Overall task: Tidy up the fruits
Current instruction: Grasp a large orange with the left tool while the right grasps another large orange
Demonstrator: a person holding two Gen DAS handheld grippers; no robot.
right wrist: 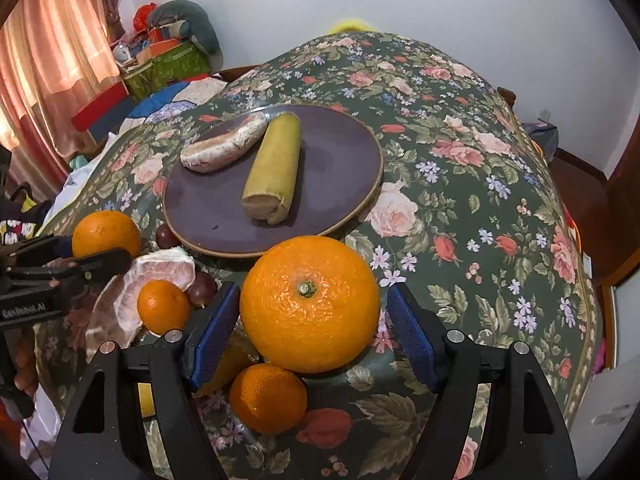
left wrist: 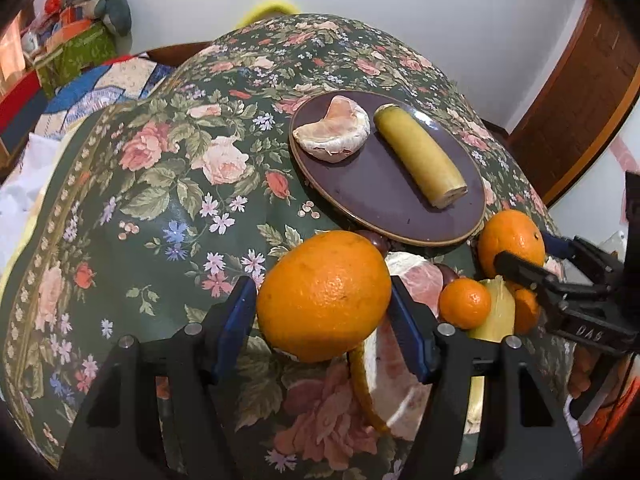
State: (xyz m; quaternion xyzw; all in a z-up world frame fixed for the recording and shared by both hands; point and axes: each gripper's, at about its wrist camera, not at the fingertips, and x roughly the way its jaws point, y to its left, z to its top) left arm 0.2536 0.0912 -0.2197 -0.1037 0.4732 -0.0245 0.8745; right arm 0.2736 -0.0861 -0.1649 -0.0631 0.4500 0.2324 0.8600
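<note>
While both grippers (left wrist: 324,300) (right wrist: 310,312) clasp oranges (left wrist: 324,294) (right wrist: 310,304), pomelo segment (left wrist: 334,134) and banana piece (left wrist: 420,154) on purple plate (left wrist: 384,204).

Your dark purple plate (right wrist: 348,152) carries a pale pink pomelo segment (right wrist: 224,146) and a yellow-green banana piece (right wrist: 276,162). Around the plate you see a dark green tablecloth (right wrist: 460,208) with pink roses; near its rim, bright oranges (right wrist: 310,304).

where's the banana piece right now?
The banana piece lies on the purple plate, right of the peeled pomelo segment in the left wrist view, cut end toward the cameras. Same plate, centre, in the right wrist view.
</note>
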